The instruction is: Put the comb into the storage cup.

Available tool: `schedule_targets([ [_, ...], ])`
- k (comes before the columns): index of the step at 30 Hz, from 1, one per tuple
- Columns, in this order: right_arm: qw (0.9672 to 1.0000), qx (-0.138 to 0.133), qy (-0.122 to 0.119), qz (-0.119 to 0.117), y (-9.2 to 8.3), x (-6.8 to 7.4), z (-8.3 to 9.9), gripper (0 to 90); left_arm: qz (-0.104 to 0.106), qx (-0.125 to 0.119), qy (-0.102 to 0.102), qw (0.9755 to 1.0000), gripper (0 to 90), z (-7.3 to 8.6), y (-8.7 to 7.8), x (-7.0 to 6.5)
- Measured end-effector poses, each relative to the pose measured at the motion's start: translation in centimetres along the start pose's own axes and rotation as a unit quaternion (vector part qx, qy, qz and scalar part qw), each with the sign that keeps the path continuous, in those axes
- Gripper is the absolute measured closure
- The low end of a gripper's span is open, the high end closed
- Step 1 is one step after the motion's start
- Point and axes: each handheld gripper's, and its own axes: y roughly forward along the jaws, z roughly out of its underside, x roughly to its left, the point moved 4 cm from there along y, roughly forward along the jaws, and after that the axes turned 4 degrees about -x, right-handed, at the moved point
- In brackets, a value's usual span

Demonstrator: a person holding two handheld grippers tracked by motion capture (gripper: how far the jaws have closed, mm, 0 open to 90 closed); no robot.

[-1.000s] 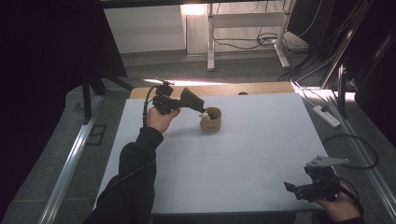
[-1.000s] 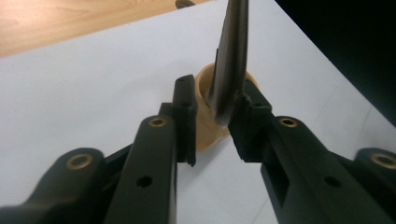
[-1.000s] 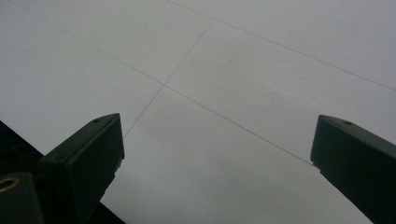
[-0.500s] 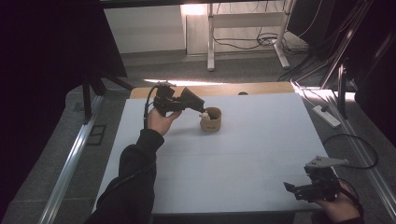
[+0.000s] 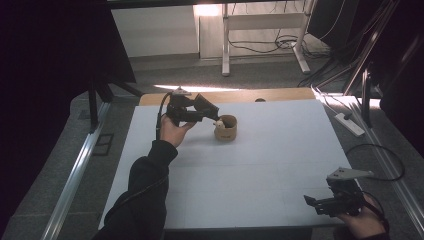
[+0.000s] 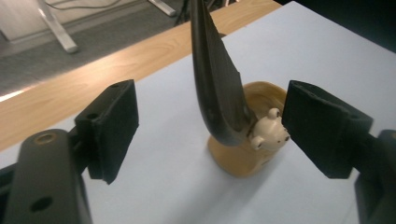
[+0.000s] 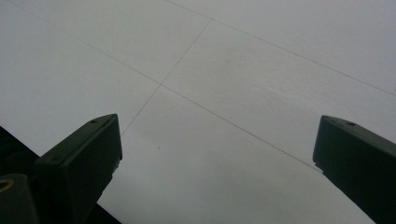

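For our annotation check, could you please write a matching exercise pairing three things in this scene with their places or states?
Things:
1. left gripper
2. right gripper
3. dark shoehorn

States:
A. stands in the tan holder with the small bear figure
B. open, jaws either side of the holder
C. open, over bare white table near the front right corner

Pairs: 1-B, 2-C, 3-A

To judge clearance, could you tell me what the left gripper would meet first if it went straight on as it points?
Probably the dark spoon-like tool leaning in the tan cup, between the left gripper's open jaws; depth is uncertain.
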Motion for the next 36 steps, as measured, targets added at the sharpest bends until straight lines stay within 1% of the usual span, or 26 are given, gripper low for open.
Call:
schedule_targets([
  [2,1.0,0.001,-0.001,0.001,0.0,0.0,0.0,1.9,-0.008,-0.002,0.0,1.0,14.3,0.1,-0.1,0.0],
  [3,1.0,0.001,-0.002,0.001,0.0,0.0,0.0,1.9,-0.008,-0.004,-0.003,1.0,13.2,0.1,-0.1,0.0],
  [5,1.0,0.002,-0.003,0.001,0.0,0.0,0.0,1.9,-0.013,-0.007,-0.002,0.9999,10.5,0.2,-0.2,0.1],
  [7,1.0,0.002,-0.004,0.001,0.0,0.1,0.0,1.9,-0.01,-0.013,-0.007,0.9998,8.9,0.3,-0.3,0.2],
  [8,1.0,0.002,-0.006,0.001,0.0,0.1,0.0,1.9,-0.012,-0.017,-0.008,0.9998,8.0,0.4,-0.4,0.1],
  [10,1.0,0.003,-0.007,0.002,0.0,0.1,0.0,1.9,-0.006,-0.022,-0.007,0.9997,6.6,0.4,-0.5,0.1],
  [13,1.0,0.003,-0.007,0.002,0.0,0.1,0.0,1.9,-0.006,-0.027,-0.004,0.9996,4.8,0.5,-0.7,-0.1],
  [15,1.0,0.003,-0.007,0.002,0.0,0.1,0.0,1.8,-0.002,-0.03,0.0,0.9995,3.3,0.5,-0.9,-0.1],
  [18,1.0,0.003,-0.009,0.002,0.0,0.2,0.0,1.8,0.001,-0.041,0.007,0.9991,1.6,0.5,-1.4,-0.3],
  [20,1.0,0.003,-0.009,0.002,0.0,0.2,0.0,1.8,0.002,-0.045,0.012,0.9989,1.1,0.6,-1.7,-0.4],
  [24,0.9999,0.004,-0.01,0.002,0.0,0.2,0.0,1.8,-0.003,-0.049,0.018,0.9986,0.0,0.9,-2.4,-0.5],
  [31,0.9999,0.006,-0.011,0.005,0.0,0.2,0.1,1.6,-0.004,-0.063,0.023,0.9978,0.0,1.0,-3.6,-0.7],
  [34,0.9999,0.005,-0.012,0.006,0.0,0.2,0.1,1.5,-0.007,-0.065,0.03,0.9974,0.0,1.3,-3.9,-0.9],
  [36,0.9999,0.005,-0.011,0.006,0.0,0.2,0.1,1.5,-0.006,-0.07,0.03,0.9971,0.0,1.7,-4.0,-1.0],
])
